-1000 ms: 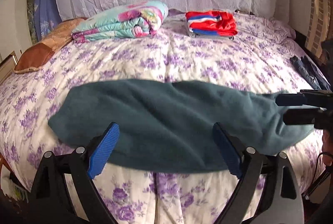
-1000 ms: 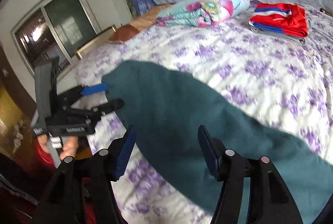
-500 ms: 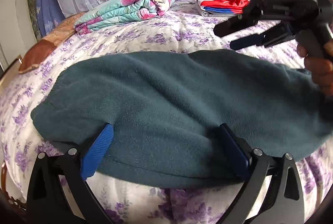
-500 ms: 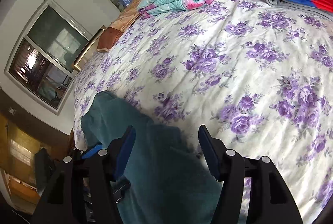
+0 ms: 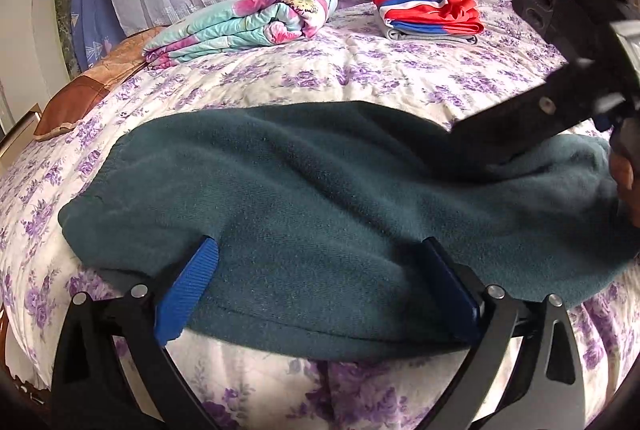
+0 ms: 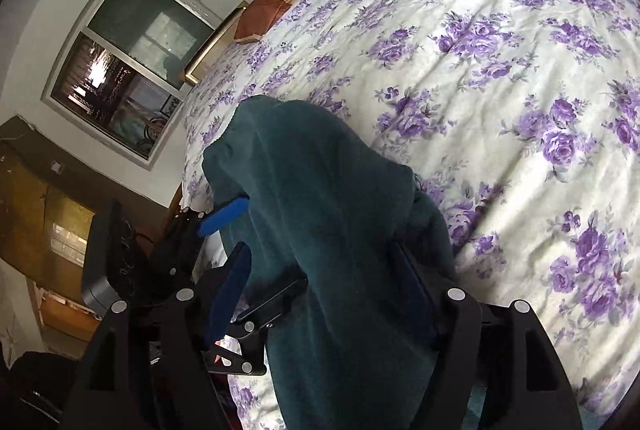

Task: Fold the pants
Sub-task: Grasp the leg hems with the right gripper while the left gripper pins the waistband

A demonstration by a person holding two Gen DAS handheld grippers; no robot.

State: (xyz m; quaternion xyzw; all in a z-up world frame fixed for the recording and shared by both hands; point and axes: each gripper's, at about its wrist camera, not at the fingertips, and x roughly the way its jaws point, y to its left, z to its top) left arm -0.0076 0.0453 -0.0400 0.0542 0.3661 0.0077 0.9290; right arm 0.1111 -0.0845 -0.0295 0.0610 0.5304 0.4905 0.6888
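Pants point(image 5: 320, 198) lie across our flowery bed point(image 5: 360, 82), mid-frame; left gripper point(image 5: 320, 294) gapes wide over the hem, right gripper point(image 6: 324, 302) opening with cloth between

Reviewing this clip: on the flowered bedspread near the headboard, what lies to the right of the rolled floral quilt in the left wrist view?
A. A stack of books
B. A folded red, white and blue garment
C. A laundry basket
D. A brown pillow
B: beside the rolled floral quilt sits a folded red, white and blue garment, both on the flowered bedspread.
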